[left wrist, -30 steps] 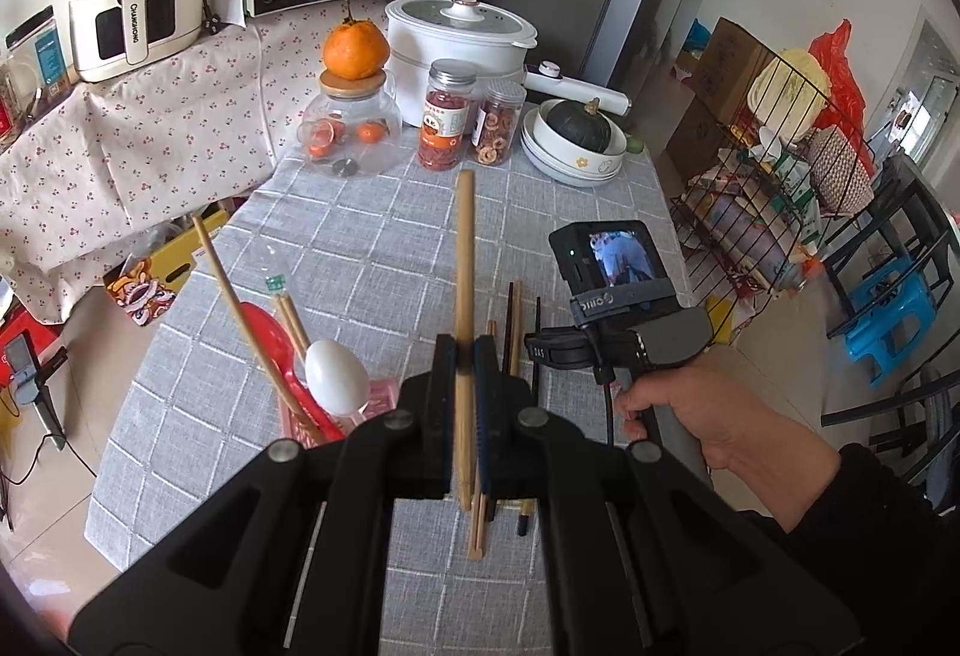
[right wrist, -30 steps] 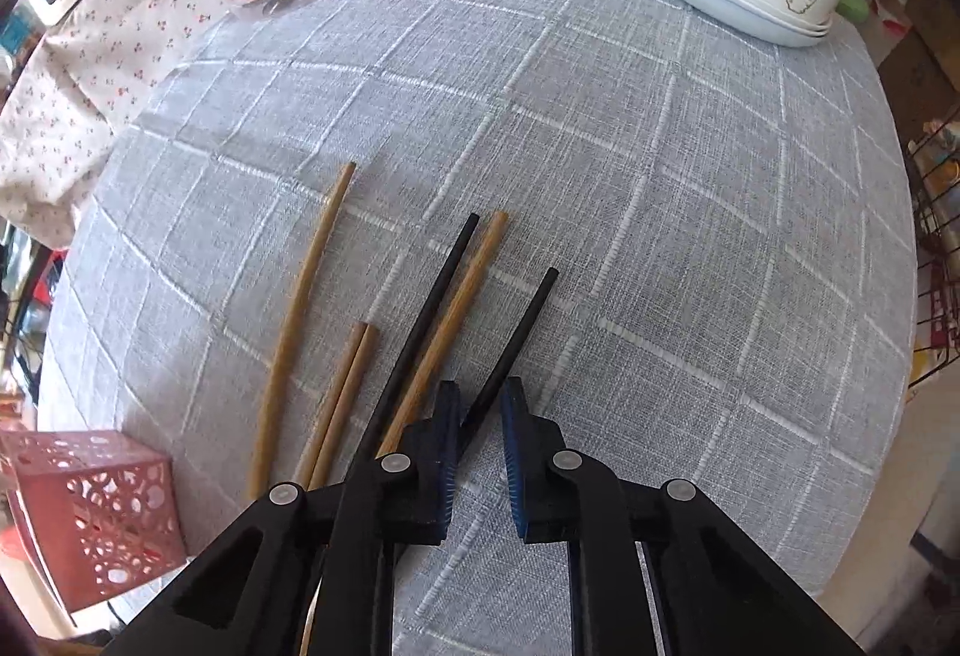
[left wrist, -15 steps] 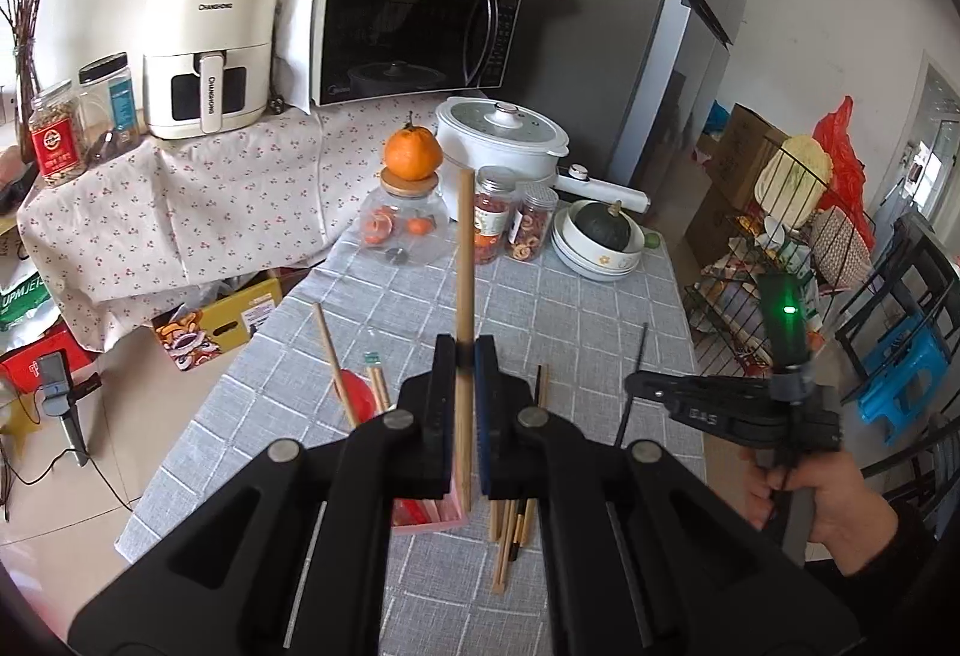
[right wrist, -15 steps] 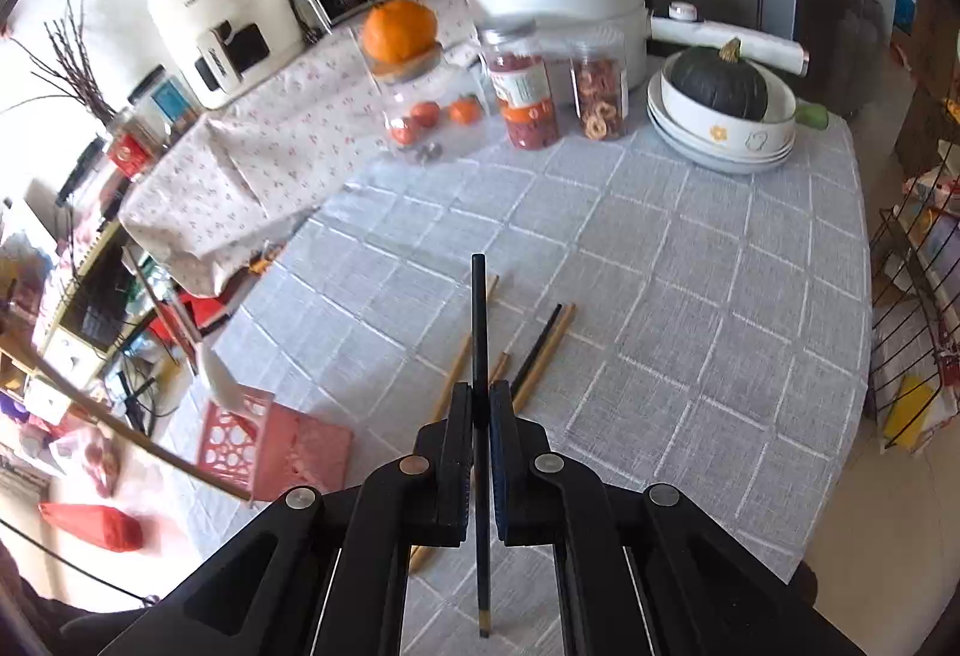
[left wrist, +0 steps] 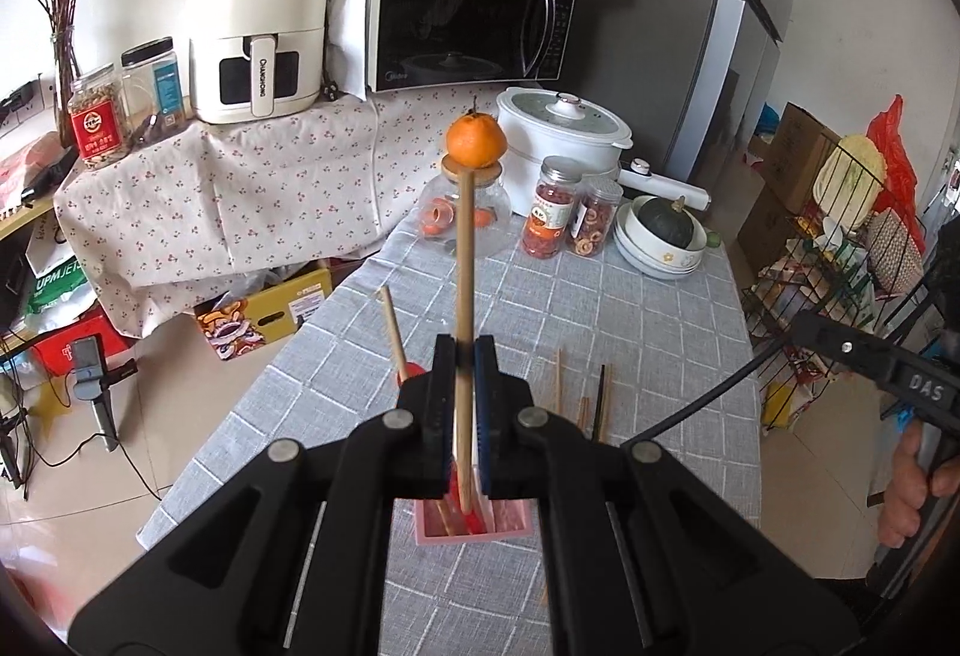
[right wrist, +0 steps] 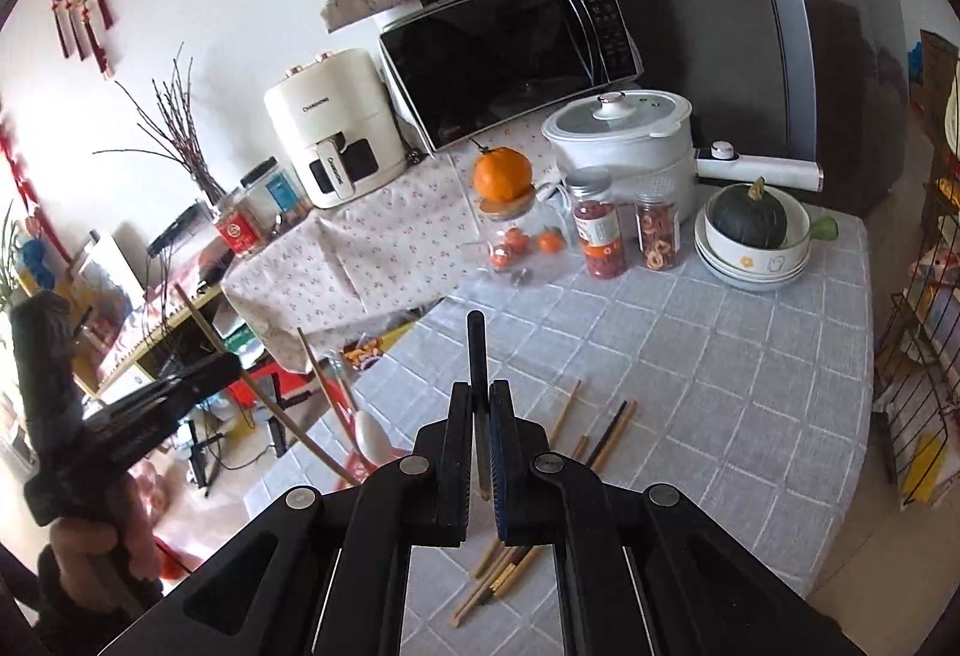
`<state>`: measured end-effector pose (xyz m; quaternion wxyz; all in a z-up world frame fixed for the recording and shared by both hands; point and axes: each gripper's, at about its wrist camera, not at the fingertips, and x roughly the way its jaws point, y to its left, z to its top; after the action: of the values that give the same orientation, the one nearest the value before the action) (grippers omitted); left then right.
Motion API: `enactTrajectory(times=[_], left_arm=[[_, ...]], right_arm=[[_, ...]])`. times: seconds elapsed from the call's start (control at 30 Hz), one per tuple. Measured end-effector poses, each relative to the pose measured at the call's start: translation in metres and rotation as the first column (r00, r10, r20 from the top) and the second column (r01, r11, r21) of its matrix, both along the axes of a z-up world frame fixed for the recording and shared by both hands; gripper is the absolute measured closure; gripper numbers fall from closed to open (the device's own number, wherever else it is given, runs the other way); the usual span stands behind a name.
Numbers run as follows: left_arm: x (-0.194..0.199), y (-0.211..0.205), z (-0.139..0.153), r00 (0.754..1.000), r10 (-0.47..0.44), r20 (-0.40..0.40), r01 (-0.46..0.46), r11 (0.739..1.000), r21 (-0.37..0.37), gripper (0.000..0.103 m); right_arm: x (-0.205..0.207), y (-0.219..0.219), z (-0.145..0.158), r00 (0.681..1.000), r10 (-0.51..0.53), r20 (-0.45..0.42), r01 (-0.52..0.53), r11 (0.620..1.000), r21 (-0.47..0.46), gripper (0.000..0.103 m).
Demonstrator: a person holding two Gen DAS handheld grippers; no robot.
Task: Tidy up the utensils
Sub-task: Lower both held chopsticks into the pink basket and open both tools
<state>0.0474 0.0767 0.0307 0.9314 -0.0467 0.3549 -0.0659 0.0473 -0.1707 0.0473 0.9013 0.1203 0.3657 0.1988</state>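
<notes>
My left gripper (left wrist: 462,404) is shut on a long wooden chopstick (left wrist: 463,272) held upright, its lower end over the pink utensil holder (left wrist: 480,527). The holder contains another wooden chopstick (left wrist: 391,329) and a red-handled utensil. My right gripper (right wrist: 480,446) is shut on a black chopstick (right wrist: 477,356), raised above the table. Several wooden and black chopsticks (right wrist: 591,437) lie loose on the grey checked tablecloth (right wrist: 720,386); they also show in the left wrist view (left wrist: 591,404). The left gripper with its chopstick shows in the right wrist view (right wrist: 198,374).
At the table's far end stand a glass jar with an orange on top (left wrist: 474,140), two snack jars (left wrist: 549,215), stacked bowls with a dark squash (left wrist: 663,230) and a white cooker (left wrist: 561,128). A wire rack (left wrist: 840,260) stands right of the table.
Both grippers rose from the table. The right one closed on the black chopstick and lifted it. The left carried its wooden chopstick over the pink holder.
</notes>
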Motion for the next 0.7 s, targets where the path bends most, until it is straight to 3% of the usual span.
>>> enactTrajectory(times=[0.43,0.7], left_arm=[[0.019,0.003,-0.028,0.994,0.001,-0.112,0.001,1.0,0.017,0.096],[0.025,0.003,-0.031,0.992,0.008,-0.129,-0.008,1.0,0.001,0.095]], right_arm=[[-0.015,0.022,0.036,0.991,0.093,0.092,-0.102,0.99,0.097,0.098],[0.002,0.047,0.013,0.992,0.12,0.025,-0.122,0.987,0.107,0.098]])
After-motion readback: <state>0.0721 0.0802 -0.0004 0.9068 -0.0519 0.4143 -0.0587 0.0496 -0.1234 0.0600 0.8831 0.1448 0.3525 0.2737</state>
